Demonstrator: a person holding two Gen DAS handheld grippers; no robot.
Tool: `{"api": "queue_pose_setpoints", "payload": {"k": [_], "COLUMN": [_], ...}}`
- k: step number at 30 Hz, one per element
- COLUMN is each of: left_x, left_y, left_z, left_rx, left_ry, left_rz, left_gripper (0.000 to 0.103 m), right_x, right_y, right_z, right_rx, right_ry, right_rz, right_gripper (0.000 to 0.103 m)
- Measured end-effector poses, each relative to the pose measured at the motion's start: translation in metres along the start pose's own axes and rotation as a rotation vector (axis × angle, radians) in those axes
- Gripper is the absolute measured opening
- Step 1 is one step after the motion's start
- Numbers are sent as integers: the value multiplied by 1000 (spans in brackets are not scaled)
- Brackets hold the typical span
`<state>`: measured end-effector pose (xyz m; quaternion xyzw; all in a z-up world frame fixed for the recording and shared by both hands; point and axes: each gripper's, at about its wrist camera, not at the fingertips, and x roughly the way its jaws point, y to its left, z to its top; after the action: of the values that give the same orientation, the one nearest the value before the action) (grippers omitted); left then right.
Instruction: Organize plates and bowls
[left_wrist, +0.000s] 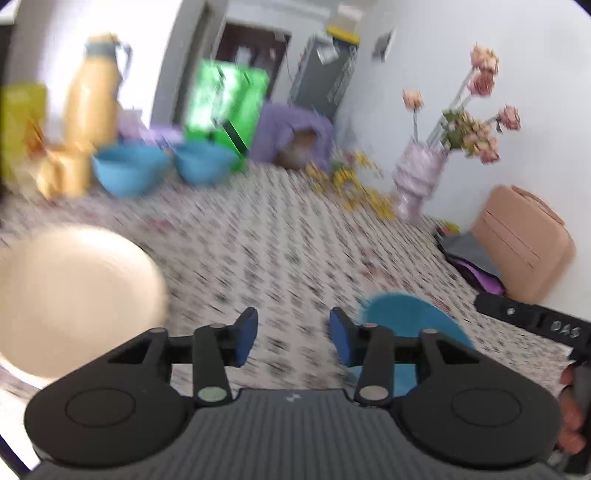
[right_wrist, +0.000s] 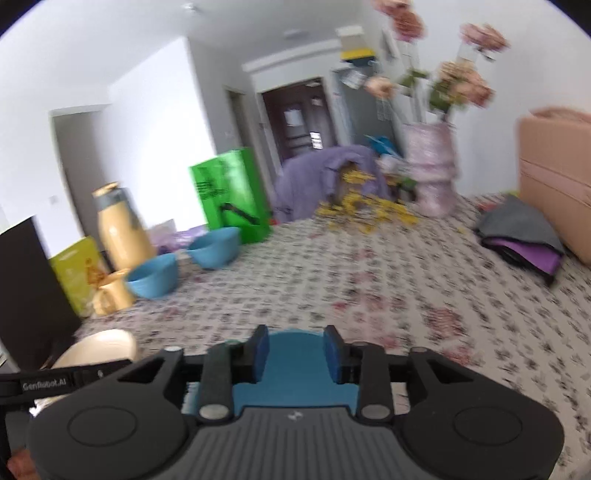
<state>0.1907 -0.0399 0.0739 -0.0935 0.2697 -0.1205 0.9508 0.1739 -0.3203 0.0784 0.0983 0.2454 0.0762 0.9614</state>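
Observation:
My left gripper (left_wrist: 293, 338) is open above the patterned tablecloth (left_wrist: 280, 240), with nothing between its blue pads. A cream plate (left_wrist: 74, 295) lies to its left, and a blue plate (left_wrist: 410, 317) lies just to its right, partly under the finger. My right gripper (right_wrist: 295, 352) is open over the same blue plate (right_wrist: 295, 387), which shows between and below its pads without being pressed. The cream plate (right_wrist: 99, 347) appears at the lower left of the right wrist view. Two blue bowls (left_wrist: 129, 170) (left_wrist: 205, 162) stand side by side at the far left of the table.
Behind the bowls stand a yellow jug (left_wrist: 92, 96) and a green box (left_wrist: 225, 103). A lilac vase with pink flowers (left_wrist: 417, 177) and scattered yellow petals (right_wrist: 369, 210) are at the far right. A pink case (left_wrist: 524, 240) and folded cloths (right_wrist: 521, 236) lie along the right edge.

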Motion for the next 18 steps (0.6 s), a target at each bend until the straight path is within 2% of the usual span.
{"api": "queue_pose_setpoints", "payload": {"k": [2,3,4,8,12,18], "left_x": [-19,-29,-38,-58,-60,-48], "left_y": [14,23,33,68,92,121], "left_z": [0,-1,-2,4,12,22], "left_rx": [37,49,48,-3,-28,-35], "left_ry": [-64,-94,-113,-141,-149,-127], "left_rz": [60,92,120,181,224,229], "left_gripper": [66,79,85,85,86,88], "right_x": [4,7,12,37,60,90], "right_y": [21,32,43,83,111,134], "right_z": [1,0,-1,-4,-3,3], "right_rx": [-36,-55,-71,-131,-158,-151], "right_ry": [9,20,32,95,122,154], "right_rz": [53,82,106,177,216,212], "right_gripper": [43,47,51,54,54,55]}}
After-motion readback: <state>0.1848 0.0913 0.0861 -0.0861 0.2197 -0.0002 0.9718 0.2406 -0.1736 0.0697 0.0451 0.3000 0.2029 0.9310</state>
